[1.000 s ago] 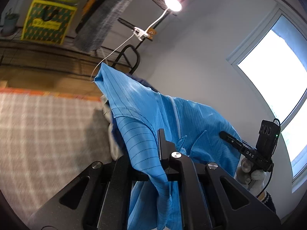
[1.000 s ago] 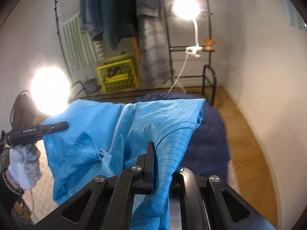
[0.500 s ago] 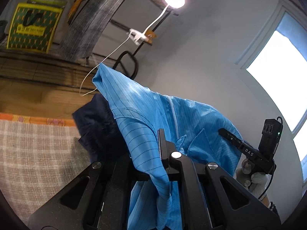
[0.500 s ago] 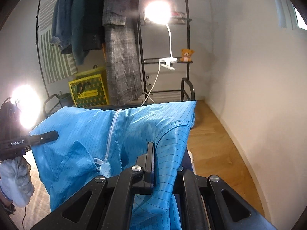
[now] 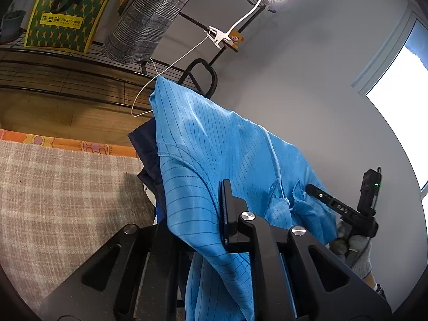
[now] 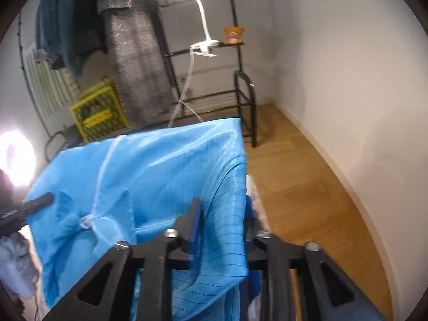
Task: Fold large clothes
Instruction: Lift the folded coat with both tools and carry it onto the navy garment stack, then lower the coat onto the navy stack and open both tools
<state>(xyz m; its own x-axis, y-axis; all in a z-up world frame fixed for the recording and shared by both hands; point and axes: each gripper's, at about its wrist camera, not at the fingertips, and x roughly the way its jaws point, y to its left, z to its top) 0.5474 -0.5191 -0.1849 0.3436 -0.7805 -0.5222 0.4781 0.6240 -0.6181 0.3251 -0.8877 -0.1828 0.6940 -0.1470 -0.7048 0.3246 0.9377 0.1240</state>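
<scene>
The left gripper (image 5: 214, 214) is pinching a fold of the blue zip-front garment (image 5: 214, 144), which is hanging spread between both tools above the checked mat (image 5: 67, 187). The right gripper (image 6: 224, 224) is opening, cloth draped between its parting jaws. Releasing seems underway; smoothing likely follows.

A: What blocked the way ahead?
B: The blue garment (image 5: 214, 155) hung across both views, a dark cloth (image 5: 145, 147) just behind it and the rack (image 6: 240, 91) beyond.
A: Any free room?
B: Bare wood floor (image 6: 302, 187) lay open on the right, by the wall (image 6: 347, 67).
</scene>
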